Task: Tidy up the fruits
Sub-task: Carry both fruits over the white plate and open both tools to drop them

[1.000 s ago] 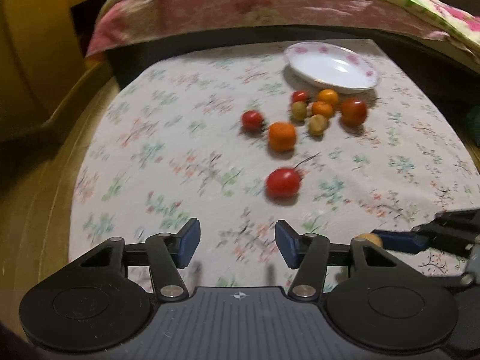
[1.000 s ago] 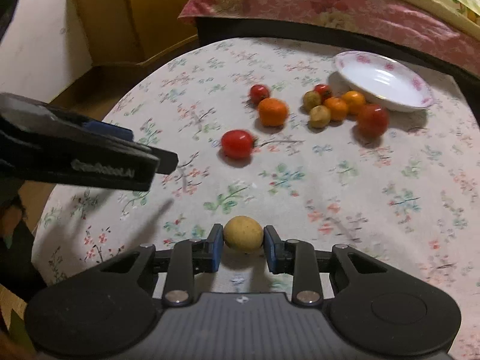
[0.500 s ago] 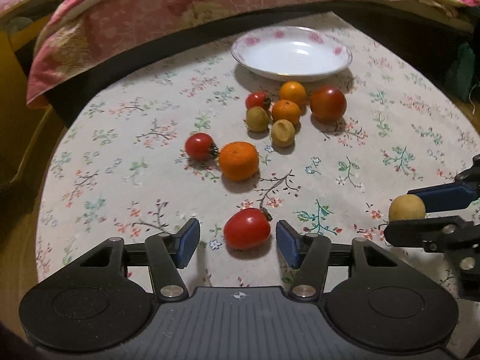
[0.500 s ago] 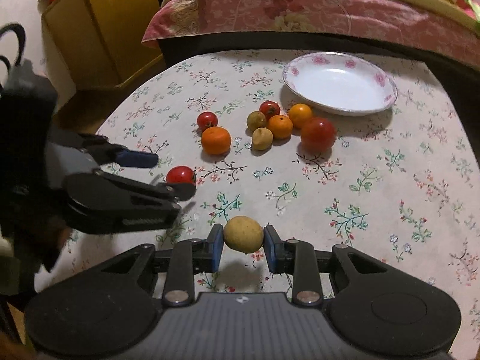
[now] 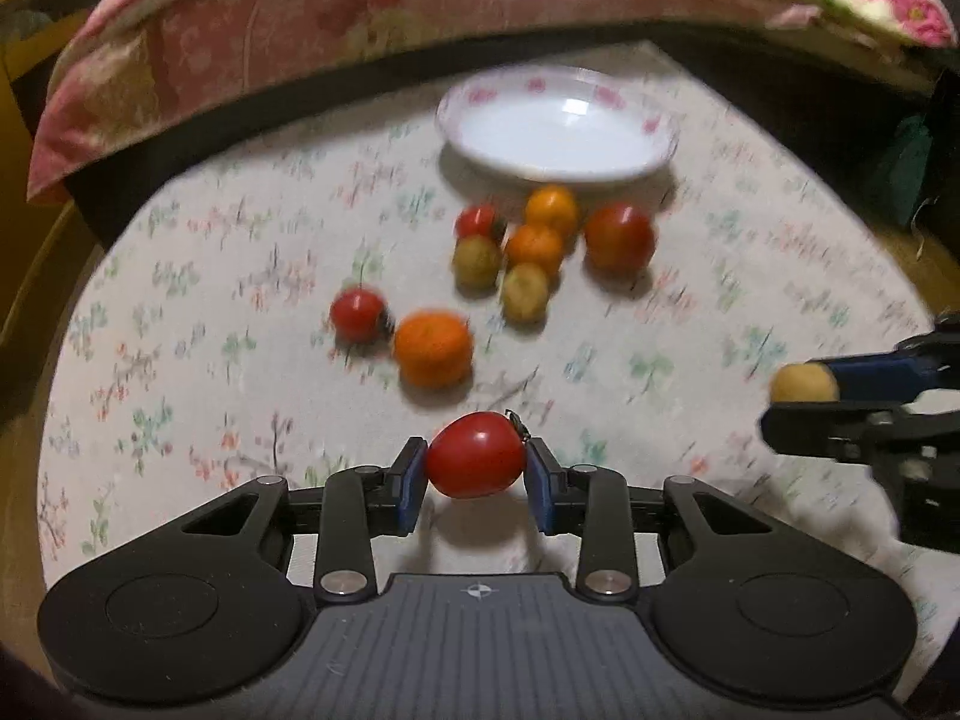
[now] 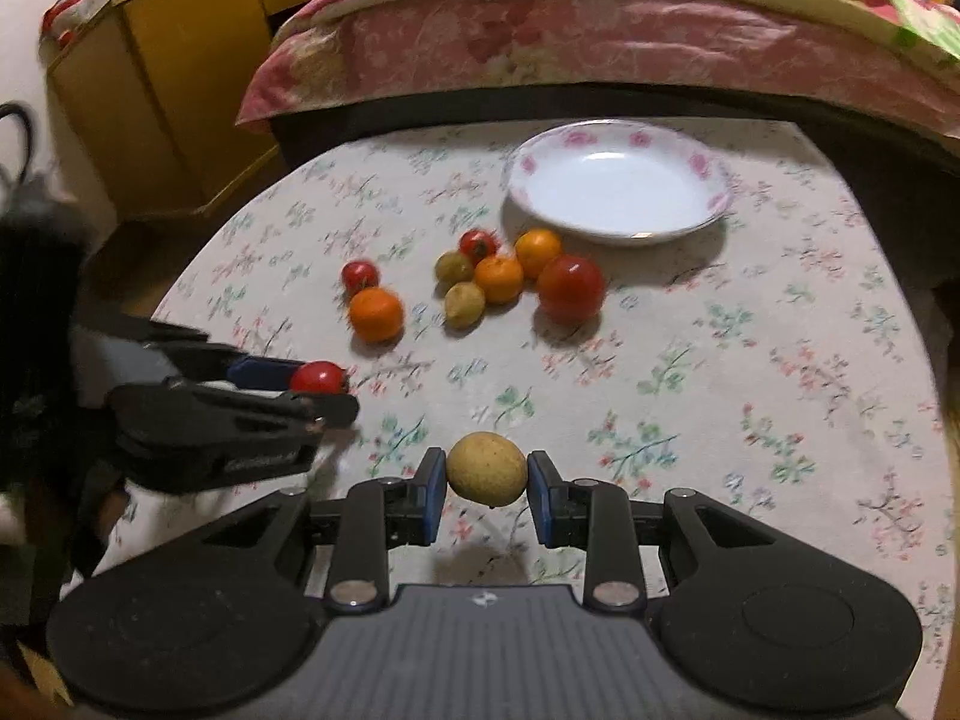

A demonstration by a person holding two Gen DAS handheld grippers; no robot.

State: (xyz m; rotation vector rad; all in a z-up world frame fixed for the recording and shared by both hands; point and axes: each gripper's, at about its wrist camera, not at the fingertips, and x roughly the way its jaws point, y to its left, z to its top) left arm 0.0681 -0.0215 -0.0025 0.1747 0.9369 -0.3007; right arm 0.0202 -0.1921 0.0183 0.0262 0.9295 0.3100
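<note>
My left gripper is closing its jaws on a red tomato, and both blue pads touch its sides just above the floral tablecloth. The right wrist view shows the same tomato in the left gripper at the left. My right gripper is shut on a round yellow fruit, held off the cloth. Further back lie an orange, a small tomato and a cluster with a large tomato. Behind them sits an empty white plate with pink flowers.
The round table ends close behind the plate at a dark edge. A bed with a pink floral cover runs along the back. A yellow cabinet stands at the far left. Bare cloth lies right of the fruit cluster.
The left gripper's jaws, open around the tomato half a second ago, have closed onto it. The right gripper still holds the yellow fruit and has shifted a little over the table.
</note>
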